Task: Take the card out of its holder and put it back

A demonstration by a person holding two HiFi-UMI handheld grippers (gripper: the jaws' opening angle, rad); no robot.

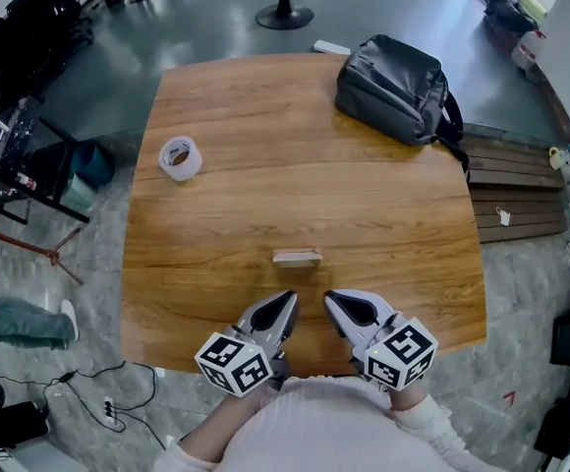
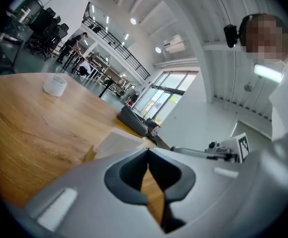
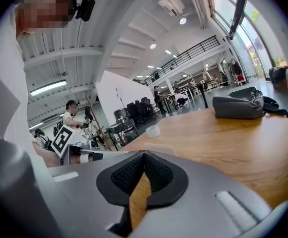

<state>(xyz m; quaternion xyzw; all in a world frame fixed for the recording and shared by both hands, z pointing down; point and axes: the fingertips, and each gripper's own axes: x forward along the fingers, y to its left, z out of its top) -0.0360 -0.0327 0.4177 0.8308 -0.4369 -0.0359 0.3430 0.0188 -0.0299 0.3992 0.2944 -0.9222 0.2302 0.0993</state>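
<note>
The left gripper (image 1: 287,301) and right gripper (image 1: 332,301) are both closed and empty. Just ahead of their tips, the card (image 1: 297,254) stands in its holder (image 1: 310,261). The card is probably thin, light and bendy, so pinch its top edge.

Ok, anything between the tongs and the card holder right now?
Nothing visible. Bare table lies between the left tongs, the right tongs and the card holder just ahead. The tape roll and backpack sit farther back, off to the sides.
</note>
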